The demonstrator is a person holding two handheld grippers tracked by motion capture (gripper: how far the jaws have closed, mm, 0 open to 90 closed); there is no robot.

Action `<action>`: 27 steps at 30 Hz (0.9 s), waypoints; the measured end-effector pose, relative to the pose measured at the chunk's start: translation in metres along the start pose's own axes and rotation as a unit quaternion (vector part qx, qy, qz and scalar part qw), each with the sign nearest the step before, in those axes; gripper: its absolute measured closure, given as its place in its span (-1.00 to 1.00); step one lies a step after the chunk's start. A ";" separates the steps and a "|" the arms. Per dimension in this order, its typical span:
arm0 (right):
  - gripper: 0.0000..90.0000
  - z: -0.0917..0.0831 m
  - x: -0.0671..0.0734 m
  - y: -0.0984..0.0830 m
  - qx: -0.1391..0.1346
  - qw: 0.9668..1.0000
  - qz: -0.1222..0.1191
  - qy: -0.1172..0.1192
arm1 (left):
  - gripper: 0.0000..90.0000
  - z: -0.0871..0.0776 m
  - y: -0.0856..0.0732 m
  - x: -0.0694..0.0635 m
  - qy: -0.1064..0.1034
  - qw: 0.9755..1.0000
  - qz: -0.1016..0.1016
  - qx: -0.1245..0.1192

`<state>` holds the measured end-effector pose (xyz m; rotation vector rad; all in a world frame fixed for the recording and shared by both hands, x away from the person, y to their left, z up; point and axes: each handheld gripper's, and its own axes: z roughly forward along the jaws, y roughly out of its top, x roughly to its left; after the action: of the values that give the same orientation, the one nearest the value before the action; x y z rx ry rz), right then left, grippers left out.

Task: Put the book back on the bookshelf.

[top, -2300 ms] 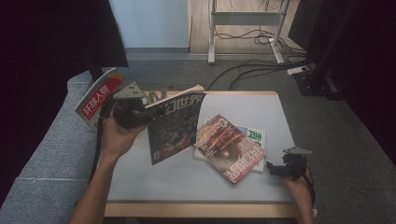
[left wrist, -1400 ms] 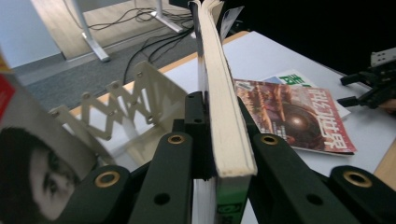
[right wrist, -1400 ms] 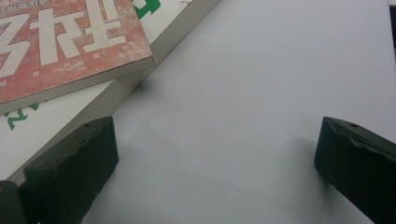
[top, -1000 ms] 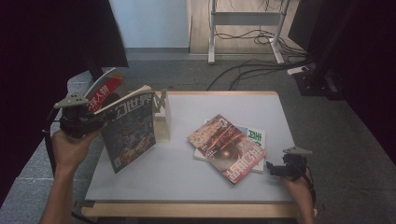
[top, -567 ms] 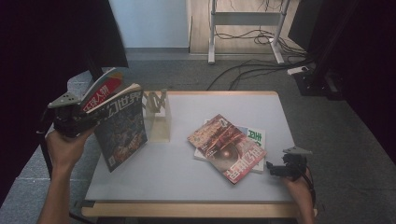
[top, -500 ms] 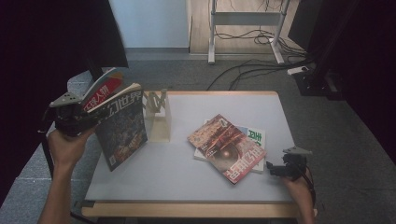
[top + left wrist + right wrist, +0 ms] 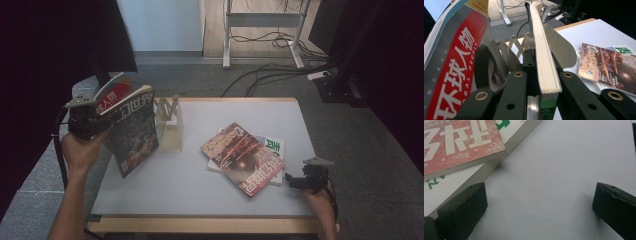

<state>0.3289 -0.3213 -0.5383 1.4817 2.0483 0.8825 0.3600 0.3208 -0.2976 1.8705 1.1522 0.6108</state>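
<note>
My left gripper (image 7: 100, 127) is shut on a thick dark-covered magazine (image 7: 134, 132) and holds it tilted over the table's left edge. In the left gripper view its jaws clamp the magazine's pale page edge (image 7: 544, 57) near the spine, with the gripper (image 7: 541, 73) just in front of a white folding rack (image 7: 560, 42). A red magazine (image 7: 112, 92) leans behind the dark one and shows at the left (image 7: 454, 75). My right gripper (image 7: 296, 182) rests open on the table (image 7: 220, 190) at the front right, nothing between its fingers (image 7: 537, 207).
The white rack (image 7: 170, 125) stands at the table's back left. A red-brown book (image 7: 242, 157) lies on a white-and-green one (image 7: 270, 147) right of centre; their corners show close to my right gripper (image 7: 461, 142). Cables and a stand's legs (image 7: 260, 30) lie beyond the table.
The left gripper carried the dark magazine leftward, from in front of the rack to the table's left edge, uncovering the rack. Over the last second it barely shifted. The right gripper stayed still.
</note>
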 end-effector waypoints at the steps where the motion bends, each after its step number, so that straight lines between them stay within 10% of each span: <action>1: -1.00 0.000 0.000 0.000 0.000 1.000 0.000 0.000 | 0.84 0.002 0.001 0.000 0.000 1.000 0.000 0.000; 27: -1.00 0.000 0.000 0.000 0.001 1.000 0.001 0.000 | 0.84 0.046 0.020 0.000 0.017 0.999 -0.018 -0.026</action>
<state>0.3291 -0.3213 -0.5382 1.4853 2.0484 0.8811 0.4040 0.2978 -0.3057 1.7987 1.1776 0.6480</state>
